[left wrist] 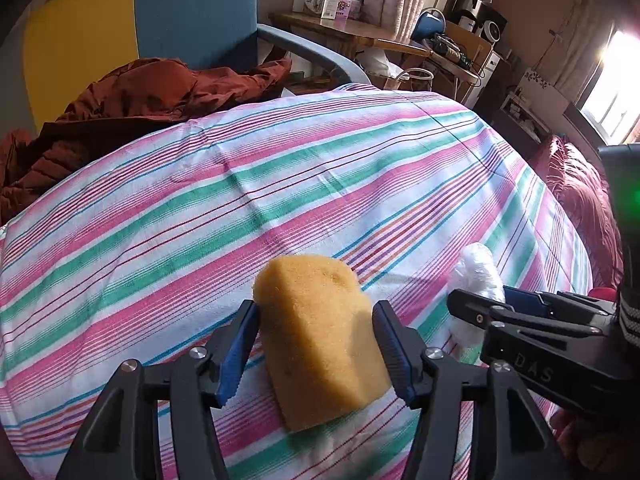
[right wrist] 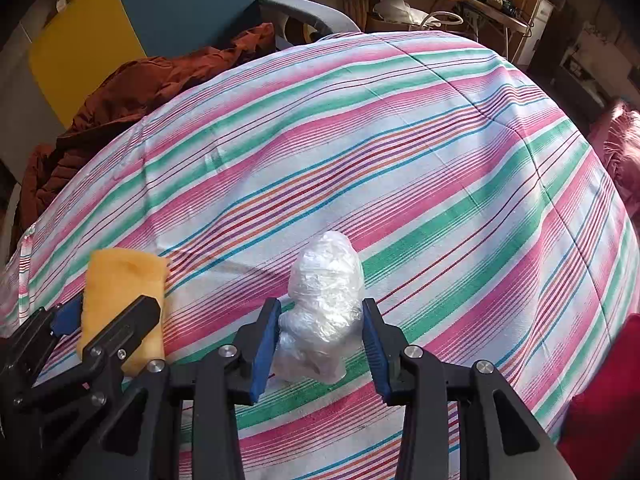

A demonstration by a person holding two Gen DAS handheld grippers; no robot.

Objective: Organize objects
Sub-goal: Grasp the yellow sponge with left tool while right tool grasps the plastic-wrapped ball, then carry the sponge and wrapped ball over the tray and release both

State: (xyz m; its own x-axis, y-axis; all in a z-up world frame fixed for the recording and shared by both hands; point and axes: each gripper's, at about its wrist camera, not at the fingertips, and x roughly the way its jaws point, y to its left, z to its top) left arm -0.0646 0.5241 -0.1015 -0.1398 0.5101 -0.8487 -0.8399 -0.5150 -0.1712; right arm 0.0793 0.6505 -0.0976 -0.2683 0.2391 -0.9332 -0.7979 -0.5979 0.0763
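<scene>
A yellow sponge (left wrist: 320, 344) lies on the striped cloth (left wrist: 280, 184) between the fingers of my left gripper (left wrist: 316, 308). The sponge looks unsqueezed, its right side stands apart from the right pad, and the gripper is open around it. Just to the right, my right gripper (right wrist: 320, 304) is shut on a crumpled clear plastic bundle (right wrist: 326, 280) that rests on the cloth. In the right wrist view the left gripper (right wrist: 112, 306) and the sponge (right wrist: 120, 276) sit at the lower left. In the left wrist view the right gripper (left wrist: 484, 296) and the plastic bundle (left wrist: 478, 268) show at the right edge.
A rust-brown jacket (left wrist: 132, 100) is heaped at the cloth's far left edge, against a blue chair (left wrist: 196, 12). A pink cushion (left wrist: 580, 196) lies off the right edge. Beyond stands a wooden desk (left wrist: 340, 28) with boxes and clutter.
</scene>
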